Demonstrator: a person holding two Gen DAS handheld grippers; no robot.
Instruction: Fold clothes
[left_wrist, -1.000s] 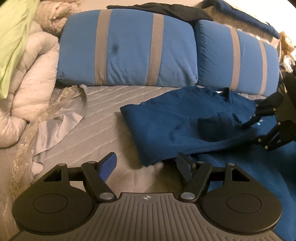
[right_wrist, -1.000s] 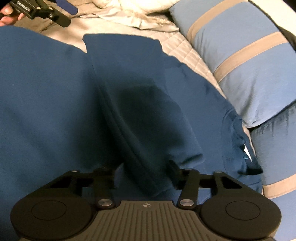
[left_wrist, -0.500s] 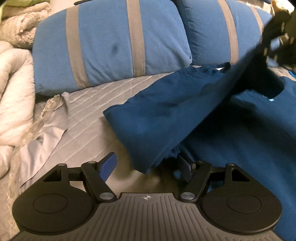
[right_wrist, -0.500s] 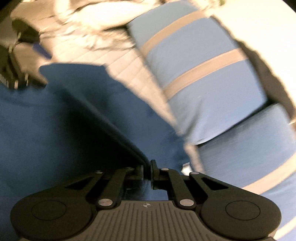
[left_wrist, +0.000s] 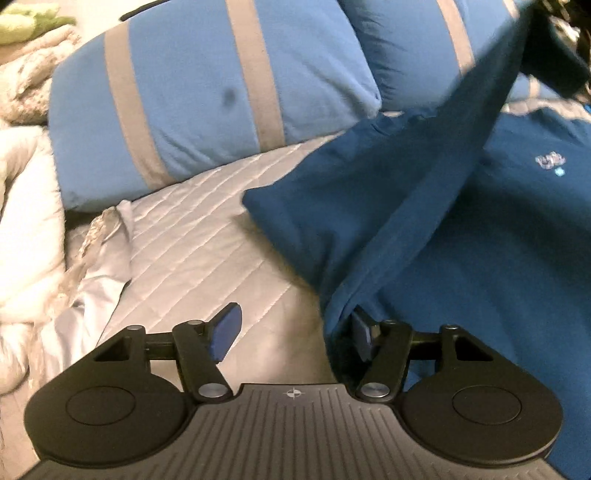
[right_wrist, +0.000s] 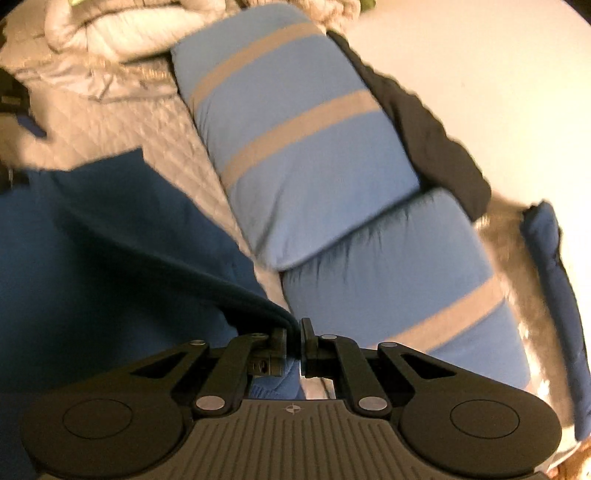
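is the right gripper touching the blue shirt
Touching. In the right wrist view the right gripper is shut on an edge of the blue shirt, with the cloth pinched between its pads and pulled taut away from it.

The blue shirt's (left_wrist: 424, 229) small chest logo (left_wrist: 550, 161) is too blurred to read, its right side cut off.

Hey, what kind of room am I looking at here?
Most likely a bedroom: a grey quilted bed cover, two blue pillows with grey stripes propped behind it, and a crumpled cream duvet alongside.
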